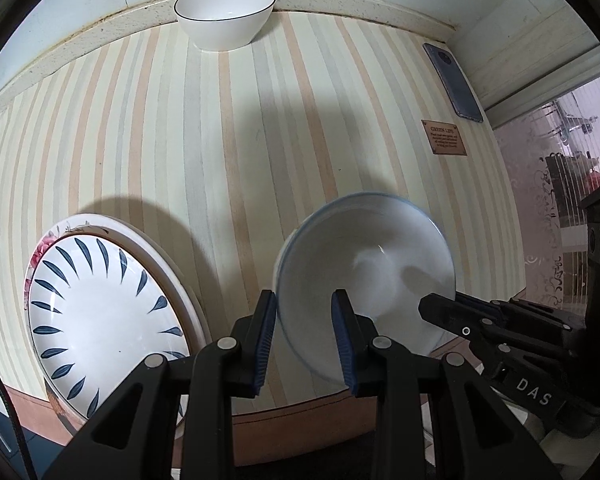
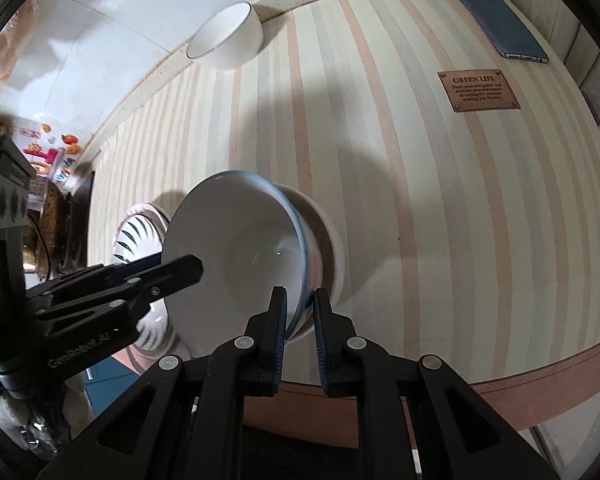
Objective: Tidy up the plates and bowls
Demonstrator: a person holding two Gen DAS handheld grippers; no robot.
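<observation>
A white bowl with a blue rim (image 1: 364, 264) (image 2: 236, 256) is held tilted above the striped table. My right gripper (image 2: 300, 312) is shut on its near rim; in the left wrist view it reaches in from the right (image 1: 452, 308). My left gripper (image 1: 304, 316) straddles the opposite rim with its jaws apart, a gap showing at the right pad; it enters the right wrist view from the left (image 2: 180, 268). A plate with dark blue leaf marks (image 1: 104, 320) (image 2: 140, 236) lies on a larger floral plate (image 1: 52, 240) at the near left. A white bowl with a thin dark rim (image 1: 226, 14) (image 2: 226, 42) stands at the far edge.
A blue phone (image 1: 454, 82) (image 2: 500, 24) lies at the far right by the wall. A brown "GREEN LIFE" label (image 1: 444, 138) (image 2: 478, 90) is fixed to the striped cloth (image 1: 220, 140). The table's front edge (image 2: 500, 384) runs just below the grippers.
</observation>
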